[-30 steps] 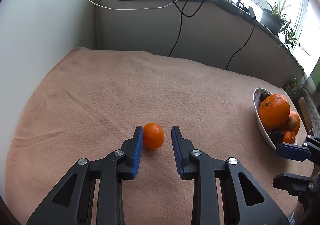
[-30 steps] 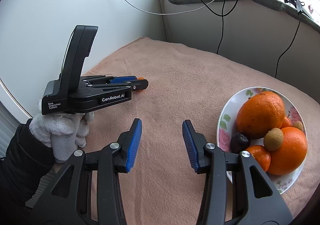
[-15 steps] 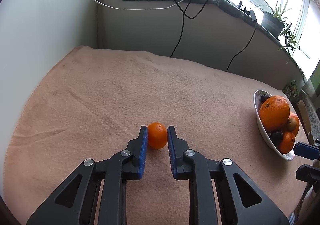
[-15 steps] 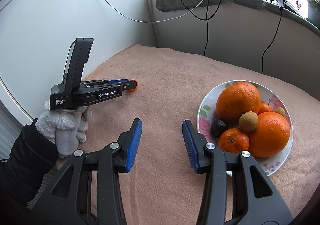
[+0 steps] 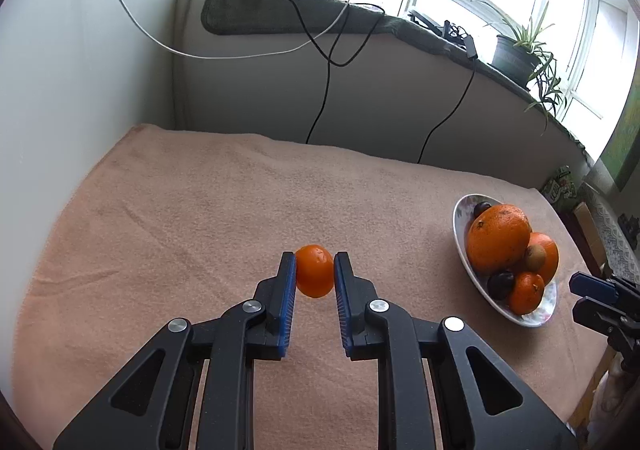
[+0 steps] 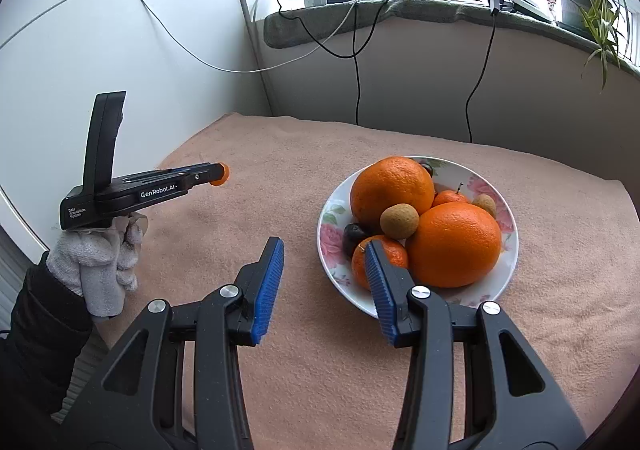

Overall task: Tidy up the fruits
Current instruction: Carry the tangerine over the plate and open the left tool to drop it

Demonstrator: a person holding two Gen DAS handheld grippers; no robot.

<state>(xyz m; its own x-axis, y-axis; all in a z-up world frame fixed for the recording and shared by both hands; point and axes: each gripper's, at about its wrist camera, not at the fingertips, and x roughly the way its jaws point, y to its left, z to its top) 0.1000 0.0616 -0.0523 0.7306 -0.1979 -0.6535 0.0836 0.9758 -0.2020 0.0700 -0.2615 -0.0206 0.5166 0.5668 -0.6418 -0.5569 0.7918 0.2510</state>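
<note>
Left claw point(image 5: 315, 270) clamps a tangerine point(image 5: 314, 271) above the cloth point(image 5: 180, 210) (right claw point(image 6: 324, 254) gapes, level).

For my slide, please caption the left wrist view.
Left hand-held gripper clamps a small mandarin; fruit plate waits right.

left hand-held gripper point(image 5: 315, 270) now clamps mandarin point(image 5: 315, 271) | mandarin lifted off blanket point(image 5: 160, 210) | right hand-held gripper point(image 6: 324, 254) nearer plate point(image 6: 510, 250)

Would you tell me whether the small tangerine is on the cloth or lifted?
Lifted: the tangerine sits clamped in the left gripper, clear of the cloth.
</note>
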